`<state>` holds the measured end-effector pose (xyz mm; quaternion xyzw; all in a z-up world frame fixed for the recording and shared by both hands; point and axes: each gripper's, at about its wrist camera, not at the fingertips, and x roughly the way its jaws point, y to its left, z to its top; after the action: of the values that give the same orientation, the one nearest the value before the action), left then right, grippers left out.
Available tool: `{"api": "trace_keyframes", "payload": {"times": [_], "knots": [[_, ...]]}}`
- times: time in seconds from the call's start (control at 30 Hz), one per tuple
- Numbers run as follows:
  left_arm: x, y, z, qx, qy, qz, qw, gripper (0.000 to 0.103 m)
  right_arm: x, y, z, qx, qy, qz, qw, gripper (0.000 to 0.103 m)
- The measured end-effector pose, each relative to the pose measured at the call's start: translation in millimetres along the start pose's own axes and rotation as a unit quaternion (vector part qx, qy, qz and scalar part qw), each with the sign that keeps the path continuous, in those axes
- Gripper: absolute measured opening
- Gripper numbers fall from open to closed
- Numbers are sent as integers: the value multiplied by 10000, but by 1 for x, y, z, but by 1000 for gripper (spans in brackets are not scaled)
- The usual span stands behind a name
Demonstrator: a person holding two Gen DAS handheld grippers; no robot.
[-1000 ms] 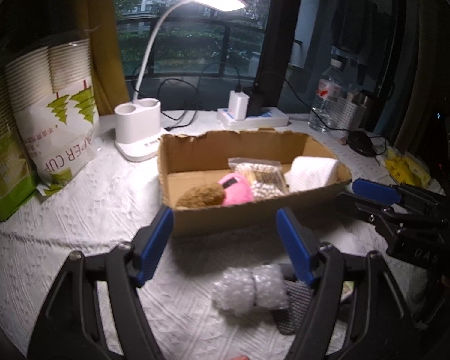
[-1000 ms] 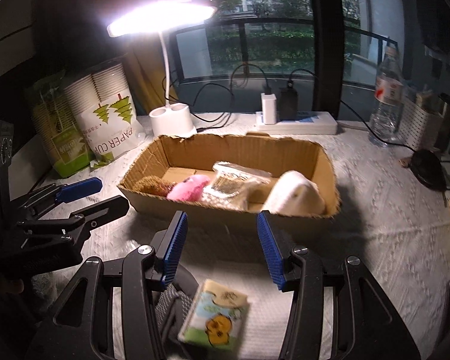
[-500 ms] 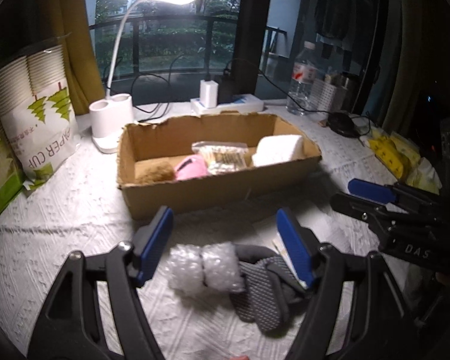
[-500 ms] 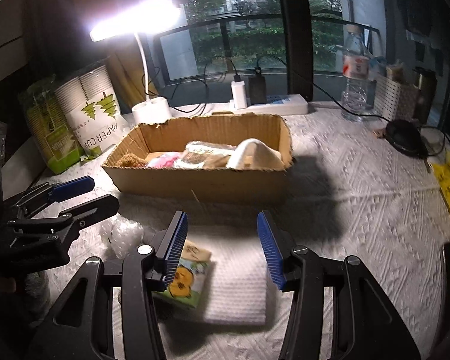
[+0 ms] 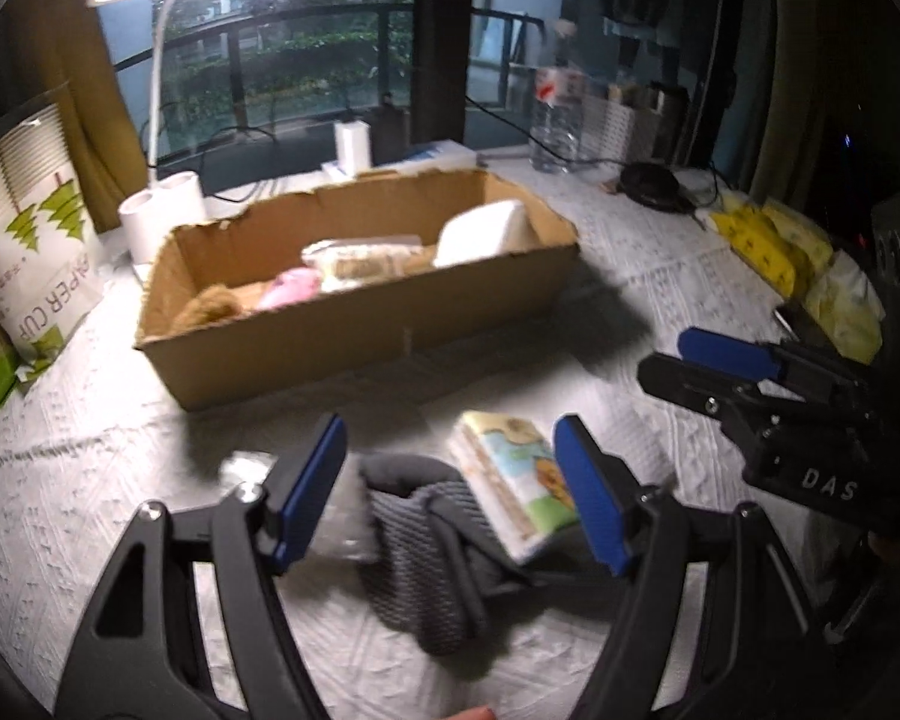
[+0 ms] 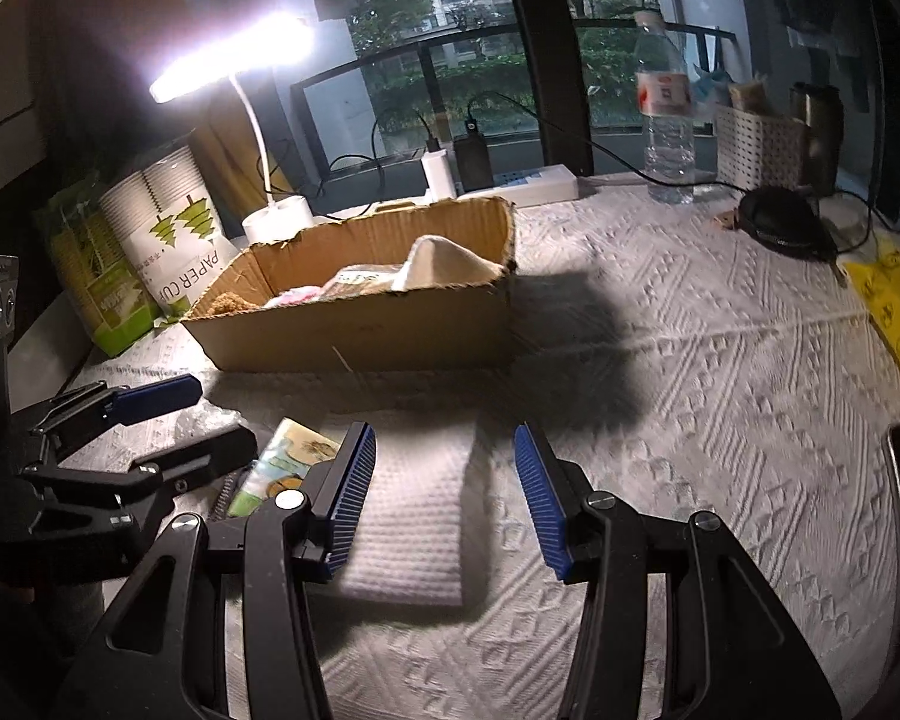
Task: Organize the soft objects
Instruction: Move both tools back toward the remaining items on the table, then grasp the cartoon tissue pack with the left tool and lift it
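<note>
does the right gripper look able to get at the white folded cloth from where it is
Probably yes. The right gripper has open, empty jaws pointing straight at the white folded cloth, which lies flat on the table with nothing on top. The tissue pack and left gripper sit off to one side.

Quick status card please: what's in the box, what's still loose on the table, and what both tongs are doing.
box: cardboard box, open top
in box: brown plush, pink plush, clear packet, white folded cloth
loose: grey sock, tissue pack, bubble wrap, white towel
left tongs: open, above sock and pack
right tongs: open, above towel
</note>
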<state>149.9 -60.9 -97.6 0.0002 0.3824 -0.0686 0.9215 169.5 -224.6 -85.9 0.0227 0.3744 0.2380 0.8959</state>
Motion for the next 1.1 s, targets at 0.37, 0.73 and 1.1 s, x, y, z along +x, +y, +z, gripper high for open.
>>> {"api": "trace_keyframes", "payload": {"times": [0.37, 0.73, 1.1], "knots": [[26, -36, -8, 471, 491, 342, 9971, 73, -2, -28, -12, 270, -87, 263, 9993, 51], [45, -56, -12, 895, 811, 1001, 9876, 74, -5, -37, -15, 398, -151, 621, 9972, 51], [46, -60, -12, 1060, 803, 1081, 9852, 74, -7, -41, -16, 465, -191, 719, 9961, 51]]}}
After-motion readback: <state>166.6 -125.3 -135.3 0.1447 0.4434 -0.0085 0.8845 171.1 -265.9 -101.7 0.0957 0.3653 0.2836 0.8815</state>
